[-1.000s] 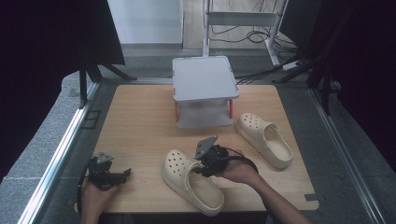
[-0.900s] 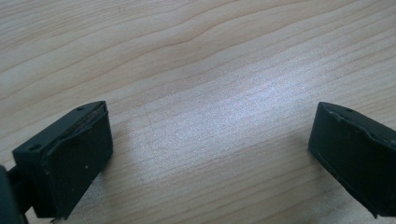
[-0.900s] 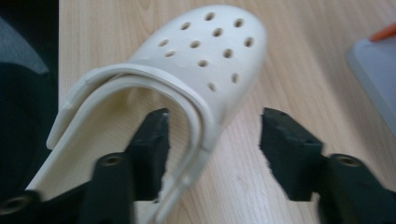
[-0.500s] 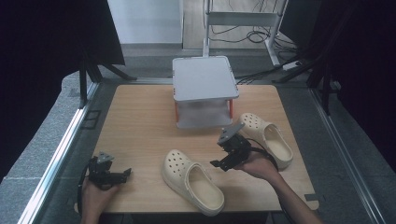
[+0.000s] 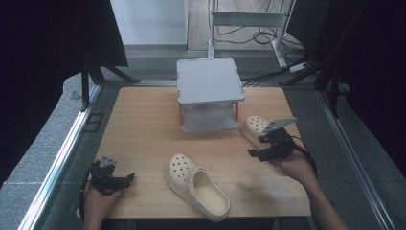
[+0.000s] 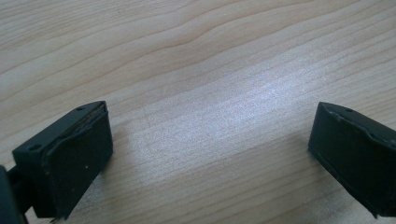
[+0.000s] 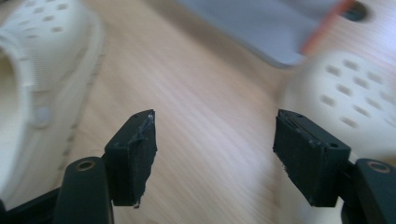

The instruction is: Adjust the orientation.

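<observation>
Beside the lidded box, both grippers' jaws gape, no clog held

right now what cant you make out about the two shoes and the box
- Far clog: in the high view the right hand-held gripper covers its heel end, so its opening is hidden.
- Far clog in the right gripper view: motion-blurred and cut off by the right edge.
- Near clog: cut off by the left edge there.
- Lidded box: frosted walls, contents cannot be told.

Two cream clogs, pale wooden table, grey box, black grippers.
</observation>
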### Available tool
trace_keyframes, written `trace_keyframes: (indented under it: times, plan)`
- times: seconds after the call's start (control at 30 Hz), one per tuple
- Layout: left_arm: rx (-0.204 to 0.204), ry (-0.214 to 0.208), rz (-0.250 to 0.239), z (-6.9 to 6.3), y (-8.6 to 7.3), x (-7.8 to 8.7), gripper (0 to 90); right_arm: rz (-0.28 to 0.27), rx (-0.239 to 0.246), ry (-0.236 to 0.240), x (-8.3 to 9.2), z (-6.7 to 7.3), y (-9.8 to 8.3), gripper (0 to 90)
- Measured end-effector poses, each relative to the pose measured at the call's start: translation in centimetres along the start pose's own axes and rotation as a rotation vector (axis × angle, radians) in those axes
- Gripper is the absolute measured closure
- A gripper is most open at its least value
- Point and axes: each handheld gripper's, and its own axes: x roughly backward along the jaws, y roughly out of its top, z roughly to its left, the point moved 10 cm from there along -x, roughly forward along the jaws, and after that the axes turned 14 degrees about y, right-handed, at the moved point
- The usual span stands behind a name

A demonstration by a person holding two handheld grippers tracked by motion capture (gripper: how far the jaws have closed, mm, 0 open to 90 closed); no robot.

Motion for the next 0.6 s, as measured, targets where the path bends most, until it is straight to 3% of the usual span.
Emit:
trace_keyframes:
  times: [0.23, 0.43, 0.6]
  plan:
    - [-0.001, 0.0, 0.001, 0.0, 0.0, 0.0, 0.0, -0.019, -0.129, -0.124, 2.6, -4.7, -2.2, 40.5]
    - [-0.001, 0.0, 0.001, 0.0, 0.0, 0.0, 0.0, -0.028, -0.197, -0.154, 2.2, -7.5, -3.7, 48.6]
    - [-0.001, 0.0, 0.001, 0.0, 0.0, 0.0, 0.0, -0.033, -0.199, -0.145, 1.1, -8.4, -3.7, 53.5]
